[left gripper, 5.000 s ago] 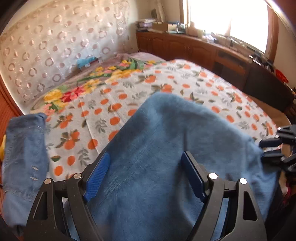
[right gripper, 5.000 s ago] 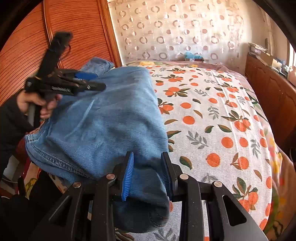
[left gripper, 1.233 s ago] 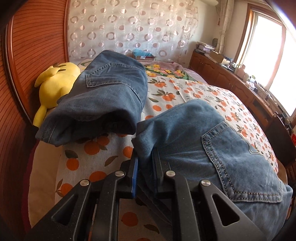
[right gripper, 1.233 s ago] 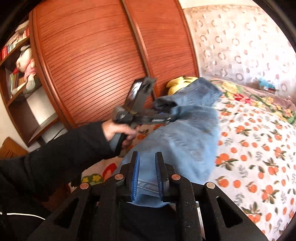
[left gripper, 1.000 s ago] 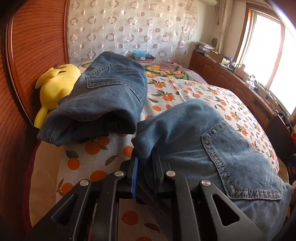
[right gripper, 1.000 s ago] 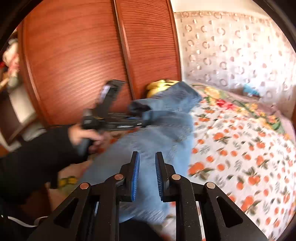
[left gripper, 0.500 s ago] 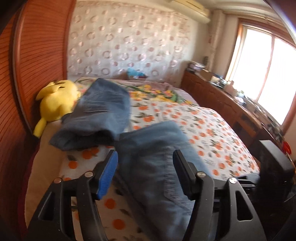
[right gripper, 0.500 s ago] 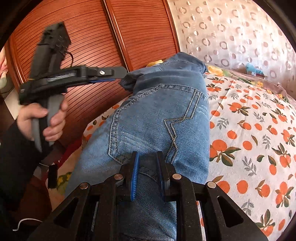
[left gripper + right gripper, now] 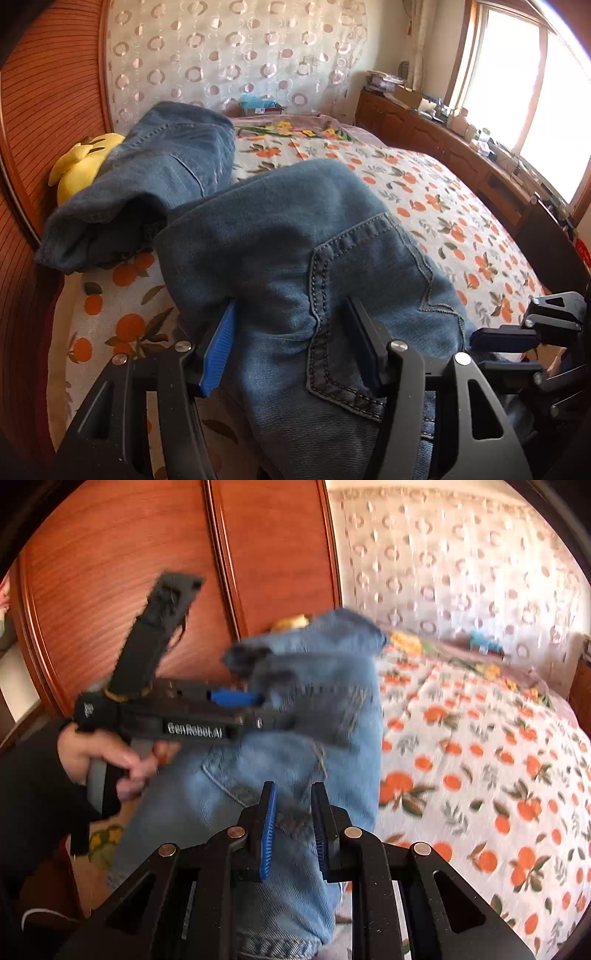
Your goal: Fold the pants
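Observation:
Blue denim pants [image 9: 314, 258] lie folded in a thick bundle on the orange-print bed sheet [image 9: 443, 206], back pocket up. My left gripper [image 9: 291, 343] is open, its jaws spread over the near edge of the pants. My right gripper [image 9: 293, 823] is shut on the pants [image 9: 295, 760], gripping a fold at their near end. In the right wrist view the left gripper [image 9: 236, 701] reaches over the pants from the left, held by a hand. The right gripper also shows in the left wrist view [image 9: 517, 339] at the right edge.
A second folded pair of jeans [image 9: 147, 184] lies behind, against a yellow plush toy [image 9: 85, 162]. A wooden wardrobe [image 9: 147, 572] stands left of the bed. A wooden sideboard [image 9: 461, 147] with clutter runs under the window on the right.
My left gripper let go of the pants, opened wide, and has come back down over their near edge. My right gripper stays clamped on the denim, and its view is blurred from motion.

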Motion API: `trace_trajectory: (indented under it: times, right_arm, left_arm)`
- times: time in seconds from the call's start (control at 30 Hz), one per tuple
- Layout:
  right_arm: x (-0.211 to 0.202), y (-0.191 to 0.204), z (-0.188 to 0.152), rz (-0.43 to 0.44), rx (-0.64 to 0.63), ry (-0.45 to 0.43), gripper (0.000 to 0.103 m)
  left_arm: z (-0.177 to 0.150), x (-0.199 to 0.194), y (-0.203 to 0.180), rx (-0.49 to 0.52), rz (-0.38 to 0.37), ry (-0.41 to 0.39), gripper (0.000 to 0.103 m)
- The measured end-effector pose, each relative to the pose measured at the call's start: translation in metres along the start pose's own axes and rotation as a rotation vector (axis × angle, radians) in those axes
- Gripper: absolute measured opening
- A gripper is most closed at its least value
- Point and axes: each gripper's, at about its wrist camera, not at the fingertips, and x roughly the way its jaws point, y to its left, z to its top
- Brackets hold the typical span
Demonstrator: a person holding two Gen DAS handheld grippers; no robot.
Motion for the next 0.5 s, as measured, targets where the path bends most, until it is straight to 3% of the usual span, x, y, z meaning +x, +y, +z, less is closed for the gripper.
trace_trajectory:
  times: [0.1, 0.23, 0.37, 0.5]
  right_arm:
    - [0.005, 0.000, -0.006, 0.007, 0.005, -0.003, 0.019]
    - [0.001, 0.000, -0.002, 0.013, 0.010, 0.005, 0.019]
    - [-0.014, 0.000, 0.003, 0.013, 0.013, -0.007, 0.019]
    - [-0.030, 0.006, -0.002, 0.047, -0.022, 0.007, 0.019]
  left_arm:
    - [-0.005, 0.006, 0.004, -0.008, -0.024, -0.010, 0.060]
    - [-0.004, -0.002, -0.002, -0.007, 0.001, -0.009, 0.060]
    - [-0.005, -0.035, -0.004, -0.038, 0.024, -0.032, 0.060]
    - [-0.026, -0.067, -0.019, -0.008, 0.005, -0.053, 0.060]
